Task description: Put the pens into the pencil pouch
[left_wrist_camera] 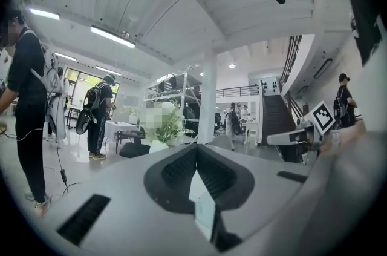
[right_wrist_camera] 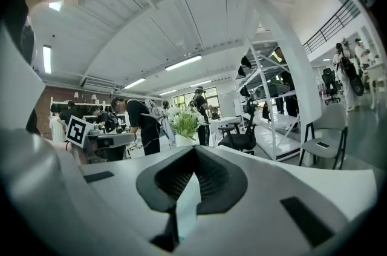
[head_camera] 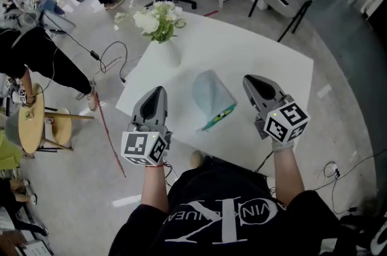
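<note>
Closed fully on nothing, the left gripper (head_camera: 158, 91) and the right gripper (head_camera: 253, 82) are held level above the white table (head_camera: 266, 55), seemingly because the pens (head_camera: 222, 113) are already tucked into the mouth of the pencil pouch (head_camera: 210, 93) laid between them.

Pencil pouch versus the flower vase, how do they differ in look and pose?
The pencil pouch lies flat near the front edge of the table; the vase stands upright near its far left corner. The pencil pouch is pale blue-grey with a teal end; the vase is white and holds white flowers. Both rest on the white table, apart from each other.
</note>
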`<state>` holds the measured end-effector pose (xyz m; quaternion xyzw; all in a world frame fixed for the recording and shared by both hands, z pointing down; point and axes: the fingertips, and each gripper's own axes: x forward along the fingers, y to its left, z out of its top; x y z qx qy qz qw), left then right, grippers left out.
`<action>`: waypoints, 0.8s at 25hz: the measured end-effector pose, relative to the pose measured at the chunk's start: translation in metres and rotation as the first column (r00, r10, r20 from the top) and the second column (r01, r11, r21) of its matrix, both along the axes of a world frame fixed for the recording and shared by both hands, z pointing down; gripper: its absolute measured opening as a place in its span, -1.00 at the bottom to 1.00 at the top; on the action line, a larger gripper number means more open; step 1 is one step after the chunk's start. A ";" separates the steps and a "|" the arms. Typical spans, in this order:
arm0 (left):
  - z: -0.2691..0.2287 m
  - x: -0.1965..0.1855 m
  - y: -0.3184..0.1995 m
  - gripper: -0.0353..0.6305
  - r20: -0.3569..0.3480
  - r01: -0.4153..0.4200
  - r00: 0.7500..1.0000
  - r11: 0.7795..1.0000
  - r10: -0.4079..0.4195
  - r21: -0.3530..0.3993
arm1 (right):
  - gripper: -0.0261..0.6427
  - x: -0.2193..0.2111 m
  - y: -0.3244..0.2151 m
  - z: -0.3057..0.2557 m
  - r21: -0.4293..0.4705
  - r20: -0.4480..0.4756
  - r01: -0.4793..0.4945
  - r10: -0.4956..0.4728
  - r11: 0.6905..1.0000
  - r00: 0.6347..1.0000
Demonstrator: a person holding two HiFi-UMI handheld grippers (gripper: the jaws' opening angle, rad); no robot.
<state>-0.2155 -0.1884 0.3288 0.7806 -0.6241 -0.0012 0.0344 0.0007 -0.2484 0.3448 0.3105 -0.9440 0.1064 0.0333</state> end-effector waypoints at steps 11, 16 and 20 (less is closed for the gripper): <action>-0.006 -0.018 0.000 -0.88 0.002 0.061 0.998 0.998 -0.062 0.030 | -0.90 -0.003 -0.004 -0.009 0.049 0.011 -0.005 0.005 0.999 1.000; -0.001 -0.021 -0.003 -0.88 -0.004 0.060 0.998 0.998 -0.060 0.021 | -0.90 -0.003 -0.005 -0.008 0.059 0.014 -0.013 0.012 0.998 1.000; 0.000 -0.017 -0.004 -0.88 -0.007 0.055 0.998 0.998 -0.055 0.013 | -0.89 -0.002 -0.005 -0.009 0.069 0.006 -0.009 0.008 0.998 1.000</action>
